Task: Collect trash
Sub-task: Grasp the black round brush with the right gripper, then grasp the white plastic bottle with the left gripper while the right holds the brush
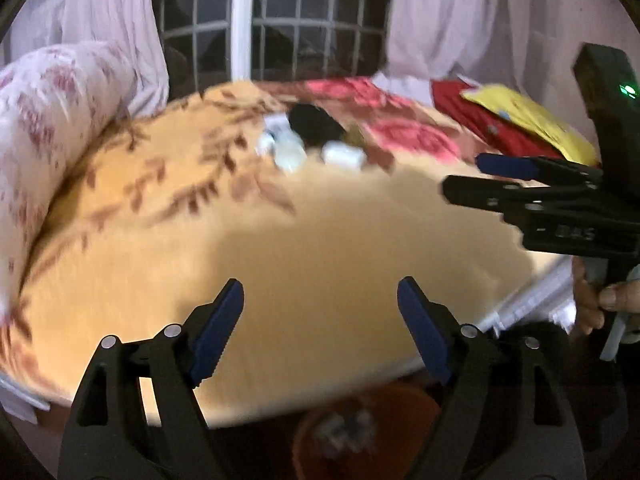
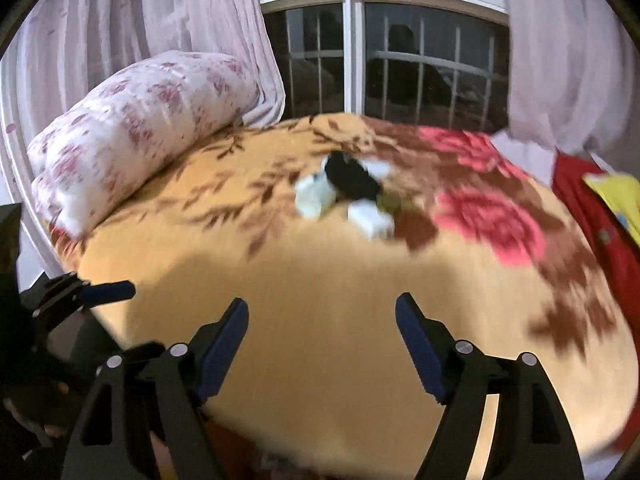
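The trash (image 2: 348, 196), a blurred cluster of white scraps around a black lump, lies mid-bed (image 2: 320, 280), straight ahead of both grippers and well beyond their fingers; neither looks clearly nearer. The left gripper (image 1: 320, 320) and right gripper (image 2: 322, 336) are both spread wide, holding and touching nothing. An orange bin (image 1: 360, 432) sits below the bed's near edge.

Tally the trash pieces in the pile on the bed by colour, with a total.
Both views are blurred, so this is a best reading.
White pieces: 3
Black piece: 1
Olive piece: 1
Total: 5
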The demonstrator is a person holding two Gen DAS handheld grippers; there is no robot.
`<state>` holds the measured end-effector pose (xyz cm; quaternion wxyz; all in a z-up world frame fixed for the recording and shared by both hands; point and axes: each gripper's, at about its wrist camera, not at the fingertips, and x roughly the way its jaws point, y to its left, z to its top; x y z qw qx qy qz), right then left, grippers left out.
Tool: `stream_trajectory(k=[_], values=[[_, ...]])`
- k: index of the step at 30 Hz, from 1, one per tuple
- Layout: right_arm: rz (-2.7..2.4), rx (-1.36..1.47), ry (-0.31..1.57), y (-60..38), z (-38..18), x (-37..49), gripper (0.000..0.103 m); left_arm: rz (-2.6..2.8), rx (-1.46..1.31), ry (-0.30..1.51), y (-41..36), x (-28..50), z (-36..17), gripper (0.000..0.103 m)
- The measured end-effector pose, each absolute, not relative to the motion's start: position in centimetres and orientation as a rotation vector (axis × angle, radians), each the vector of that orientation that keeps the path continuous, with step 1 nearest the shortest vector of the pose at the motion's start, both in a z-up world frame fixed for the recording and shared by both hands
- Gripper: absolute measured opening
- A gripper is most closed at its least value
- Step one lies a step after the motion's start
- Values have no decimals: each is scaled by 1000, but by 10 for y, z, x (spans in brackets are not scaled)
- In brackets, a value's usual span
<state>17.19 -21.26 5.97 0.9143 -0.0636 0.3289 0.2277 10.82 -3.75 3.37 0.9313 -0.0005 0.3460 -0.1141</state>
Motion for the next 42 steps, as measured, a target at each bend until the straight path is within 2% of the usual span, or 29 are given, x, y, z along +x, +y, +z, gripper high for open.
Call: stream_trajectory(k=[4,7,15,16,17,20,29,34,42], values=[[476,-157,671,-193,60,246,76,-220,6,720,-35,167,37,78],[475,-182,674,-179,58,295,83,-188,26,733,-29,208,34,79],[504,-205,785,-145,31,391,83,-159,-118,862,6,249,0,79],[516,-224,800,-139,25,396,79,-163,-129,873,6,250,-1,79],[525,-241,814,-136,21,399,62,-166,-142,882,8,250,-3,79],[574,-172,836,-139,20,403,51,-166,-148,881,6,249,-3,79],[472,49,625,-211,58,336,52,-191,12,862,-35,266,13,79],[324,164,538,-268,49,295,53,-204,-31,902,-53,306,9,79],[325,348,574,-306,26,308,53,-172,-151,1030,-45,360,-15,78]])
